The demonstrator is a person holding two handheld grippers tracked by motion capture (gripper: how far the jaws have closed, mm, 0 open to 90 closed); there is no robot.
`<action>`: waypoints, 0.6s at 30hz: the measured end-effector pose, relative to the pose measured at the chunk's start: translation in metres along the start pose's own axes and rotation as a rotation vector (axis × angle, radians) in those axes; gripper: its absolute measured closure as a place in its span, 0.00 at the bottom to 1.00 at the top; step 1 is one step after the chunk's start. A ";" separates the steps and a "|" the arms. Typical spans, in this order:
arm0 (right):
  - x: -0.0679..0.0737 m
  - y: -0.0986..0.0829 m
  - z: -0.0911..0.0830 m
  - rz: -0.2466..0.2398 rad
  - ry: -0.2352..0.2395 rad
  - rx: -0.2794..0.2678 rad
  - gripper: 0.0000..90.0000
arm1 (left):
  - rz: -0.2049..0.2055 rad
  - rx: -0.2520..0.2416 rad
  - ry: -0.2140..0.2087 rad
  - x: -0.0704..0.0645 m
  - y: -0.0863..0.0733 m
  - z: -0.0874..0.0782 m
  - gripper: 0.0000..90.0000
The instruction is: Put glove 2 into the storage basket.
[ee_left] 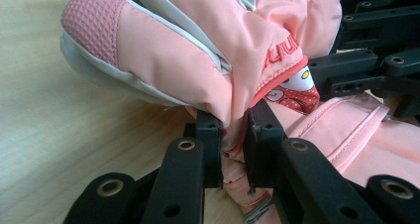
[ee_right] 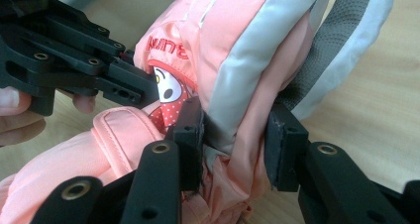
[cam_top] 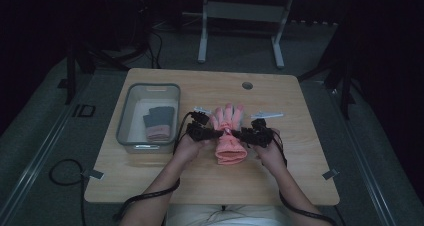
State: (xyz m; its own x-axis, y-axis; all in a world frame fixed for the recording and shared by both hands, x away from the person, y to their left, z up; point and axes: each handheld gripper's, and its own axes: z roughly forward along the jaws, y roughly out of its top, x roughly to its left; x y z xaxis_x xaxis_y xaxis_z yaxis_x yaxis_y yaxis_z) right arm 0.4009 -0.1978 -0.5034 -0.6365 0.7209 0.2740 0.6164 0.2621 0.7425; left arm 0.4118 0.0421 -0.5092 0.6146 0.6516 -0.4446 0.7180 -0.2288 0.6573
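The left gripper (ee_left: 233, 149) has its jaws nearly together, pinching a thin fold of the pink glove (cam_top: 228, 131) at its wrist, while the right gripper (ee_right: 236, 144) has its jaws wider apart, clamped on a thicker bunch of the same glove from the other side. The glove lies mid-table (cam_top: 280, 181), fingers pointing away; it is smooth, padded peach fabric with grey side panels, a textured grip patch and a cartoon print. A clear bin (cam_top: 125, 121) at left holds a folded grey-pink glove (cam_top: 159, 123).
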 end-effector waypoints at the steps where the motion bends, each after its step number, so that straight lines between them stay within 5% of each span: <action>1: 0.003 0.003 -0.002 -0.010 0.001 -0.008 0.71 | 0.013 -0.004 0.005 -0.002 0.002 -0.005 0.88; 18: 0.042 0.050 -0.010 -0.110 0.034 -0.080 0.71 | 0.067 -0.067 0.090 -0.010 0.022 -0.070 0.88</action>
State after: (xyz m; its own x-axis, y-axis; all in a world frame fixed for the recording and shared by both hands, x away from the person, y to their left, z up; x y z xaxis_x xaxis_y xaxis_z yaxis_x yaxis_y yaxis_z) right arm 0.4003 -0.1607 -0.4482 -0.7146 0.6680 0.2075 0.5036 0.2854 0.8155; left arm 0.3984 0.0811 -0.4477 0.6266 0.6991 -0.3444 0.6514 -0.2272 0.7239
